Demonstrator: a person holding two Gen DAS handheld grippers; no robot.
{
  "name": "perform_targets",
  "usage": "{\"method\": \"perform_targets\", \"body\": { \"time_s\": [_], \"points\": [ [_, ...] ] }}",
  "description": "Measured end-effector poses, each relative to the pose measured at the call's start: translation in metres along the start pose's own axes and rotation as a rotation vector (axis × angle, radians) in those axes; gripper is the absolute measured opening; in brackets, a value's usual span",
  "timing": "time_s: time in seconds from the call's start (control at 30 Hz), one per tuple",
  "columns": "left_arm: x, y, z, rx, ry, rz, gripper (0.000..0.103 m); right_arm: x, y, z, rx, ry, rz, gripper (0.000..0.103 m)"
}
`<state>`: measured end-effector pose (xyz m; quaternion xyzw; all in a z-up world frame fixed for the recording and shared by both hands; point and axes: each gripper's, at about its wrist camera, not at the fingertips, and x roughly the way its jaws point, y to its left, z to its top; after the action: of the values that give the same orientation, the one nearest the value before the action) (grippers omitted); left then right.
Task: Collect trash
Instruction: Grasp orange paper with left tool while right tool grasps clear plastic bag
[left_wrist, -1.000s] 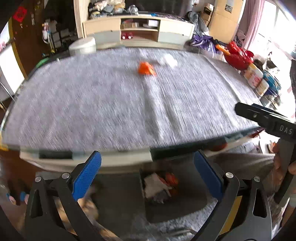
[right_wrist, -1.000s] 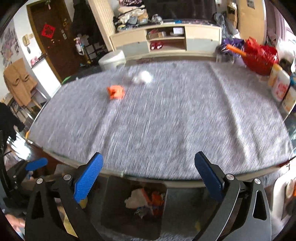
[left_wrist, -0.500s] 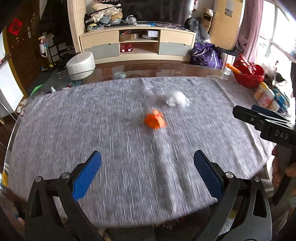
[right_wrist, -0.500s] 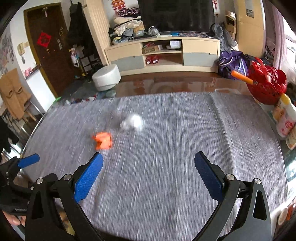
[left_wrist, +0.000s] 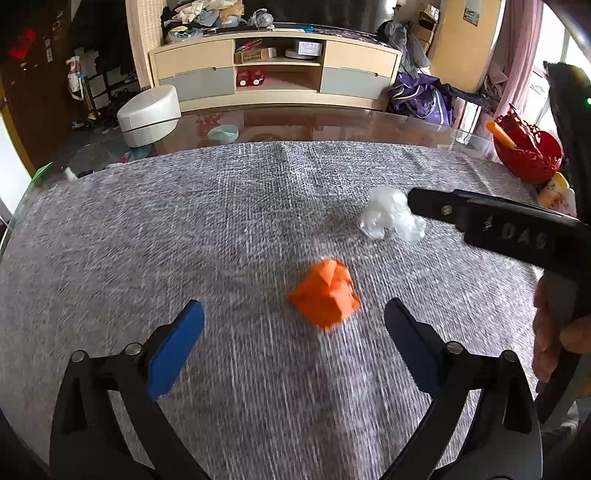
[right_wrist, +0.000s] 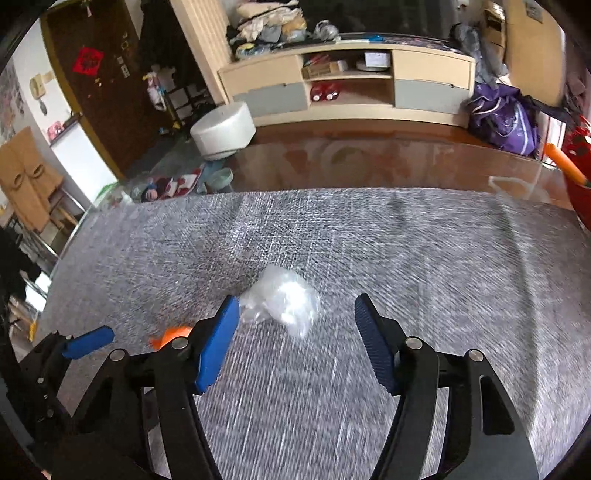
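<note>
On the grey-clothed table (left_wrist: 147, 240) we approach both scraps with fingers released: our left gripper (left_wrist: 293, 338) faces the orange paper wad (left_wrist: 327, 293), our right gripper (right_wrist: 295, 334) the clear plastic wad (right_wrist: 282, 299) just beyond it. Next, descend and clench.

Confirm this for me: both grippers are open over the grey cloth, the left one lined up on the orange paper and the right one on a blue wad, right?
Not quite. The right gripper faces a clear plastic wad, not blue, as the right wrist view shows. The rest holds.
</note>
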<state>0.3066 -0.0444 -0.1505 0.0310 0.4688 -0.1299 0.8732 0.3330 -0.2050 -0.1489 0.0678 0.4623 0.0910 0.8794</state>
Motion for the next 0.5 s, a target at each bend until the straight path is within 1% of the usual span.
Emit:
{"method": "perform_targets", "body": {
  "time_s": [0.07, 0.13, 0.17, 0.2, 0.23, 0.3, 0.33, 0.4, 0.43, 0.47, 0.5],
  "points": [
    [0.007, 0.0, 0.004, -0.003, 0.007, -0.01, 0.088, 0.01, 0.003, 0.001, -0.009, 0.015, 0.009, 0.066],
    [0.017, 0.001, 0.008, 0.0, 0.021, -0.019, 0.081, 0.021, 0.004, 0.002, -0.013, 0.029, 0.012, 0.066],
    [0.022, 0.001, 0.009, 0.003, 0.026, -0.021, 0.08, 0.025, 0.004, 0.002, -0.015, 0.036, 0.013, 0.066],
    [0.025, 0.0, 0.01, 0.004, 0.031, -0.023, 0.077, 0.029, 0.004, 0.001, -0.016, 0.042, 0.014, 0.063],
    [0.028, 0.0, 0.01, 0.004, 0.034, -0.026, 0.075, 0.033, 0.004, 0.0, -0.02, 0.052, 0.017, 0.053],
    [0.034, 0.0, 0.009, 0.007, 0.037, -0.036, 0.071, 0.036, 0.005, -0.002, -0.038, 0.049, 0.009, 0.044],
    [0.034, 0.0, 0.009, 0.017, 0.026, -0.03, 0.069, 0.035, 0.006, -0.003, -0.053, 0.04, 0.002, 0.037],
    [0.035, -0.003, 0.009, 0.043, 0.016, -0.017, 0.064, 0.034, 0.007, -0.004, -0.063, 0.04, 0.01, 0.034],
    [0.035, -0.003, 0.009, 0.047, 0.013, -0.019, 0.057, 0.033, 0.006, -0.004, -0.063, 0.038, 0.009, 0.031],
    [0.034, -0.002, 0.009, 0.048, 0.009, -0.021, 0.053, 0.031, 0.006, -0.004, -0.063, 0.035, 0.006, 0.03],
    [0.033, -0.002, 0.008, 0.048, 0.008, -0.021, 0.044, 0.028, 0.007, -0.005, -0.063, 0.03, -0.002, 0.029]
  ]
}}
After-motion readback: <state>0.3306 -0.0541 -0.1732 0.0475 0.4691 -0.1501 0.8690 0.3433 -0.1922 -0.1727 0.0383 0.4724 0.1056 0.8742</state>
